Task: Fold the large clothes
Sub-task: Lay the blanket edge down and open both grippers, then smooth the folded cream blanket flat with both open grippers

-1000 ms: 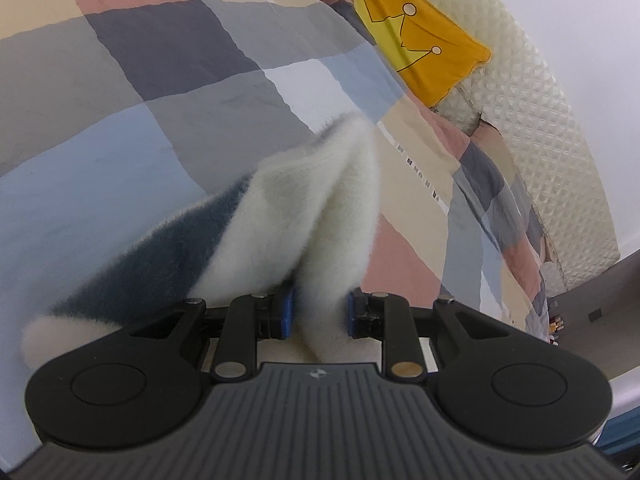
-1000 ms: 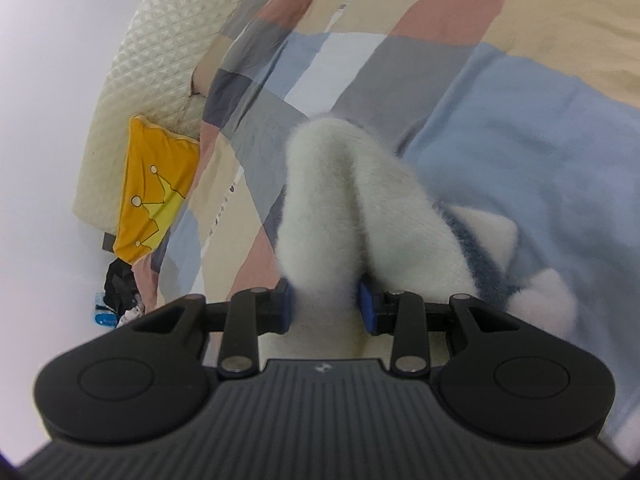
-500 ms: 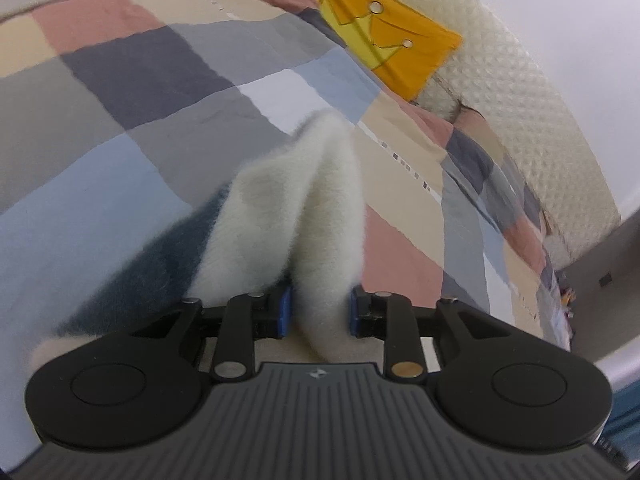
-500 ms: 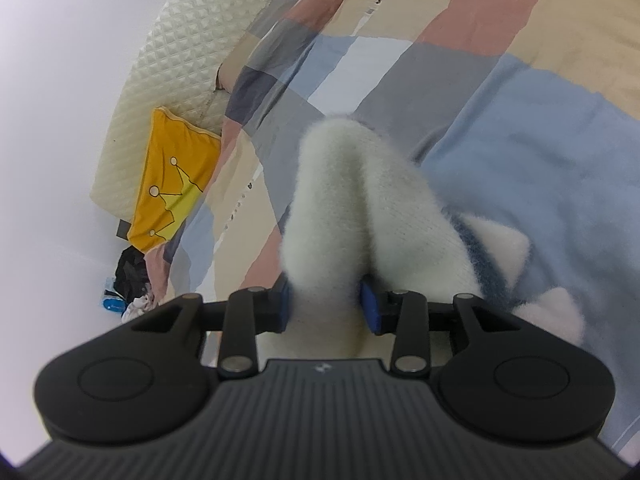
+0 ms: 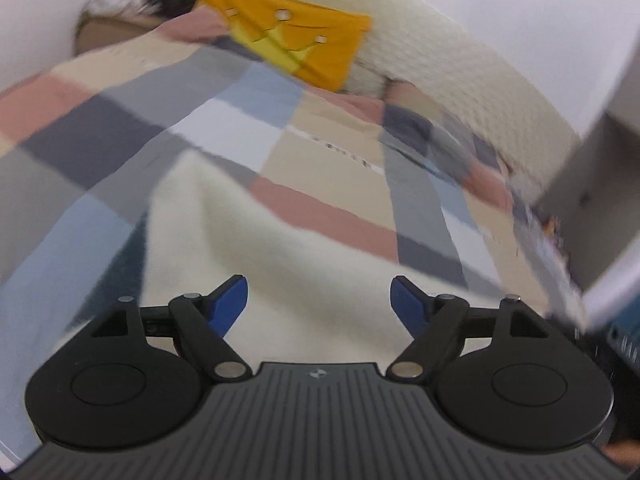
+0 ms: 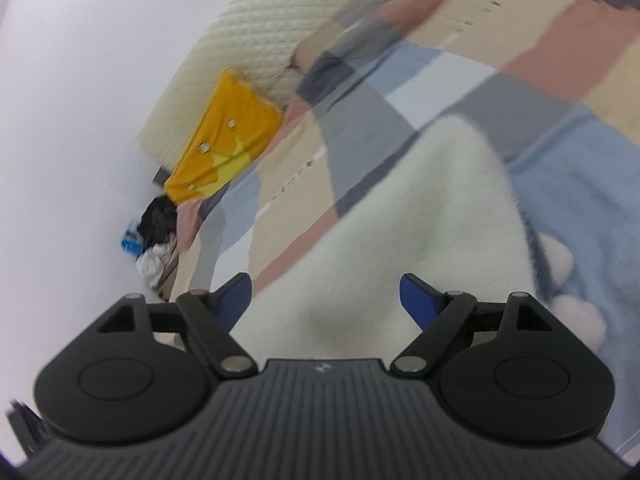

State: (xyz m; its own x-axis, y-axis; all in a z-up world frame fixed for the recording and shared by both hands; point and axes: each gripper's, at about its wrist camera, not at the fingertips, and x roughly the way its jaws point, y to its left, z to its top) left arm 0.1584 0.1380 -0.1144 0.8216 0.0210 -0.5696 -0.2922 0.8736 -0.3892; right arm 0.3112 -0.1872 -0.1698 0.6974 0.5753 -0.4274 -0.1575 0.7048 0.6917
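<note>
You have just let go: half a second ago both sets of blue pads were pinched on a bunched ridge of the fleece garment (image 5: 256, 248), and now the jaws of your left hand-held gripper (image 5: 319, 300) and your right hand-held gripper (image 6: 326, 300) are swinging open, with the fabric lying under and between them but neither pad pressing on it. That reads as the end of one fold, the carried edge laid down. The garment lies on the patchwork bed cover (image 5: 120, 128), filling the lower centre of both views. It looks thick, cream and fuzzy, spread fairly flat with a soft hump, and a dark blue band shows along its edge at lower left of the left view. Both pictures are motion-blurred, so check the fold's edges line up before the next grasp.
</note>
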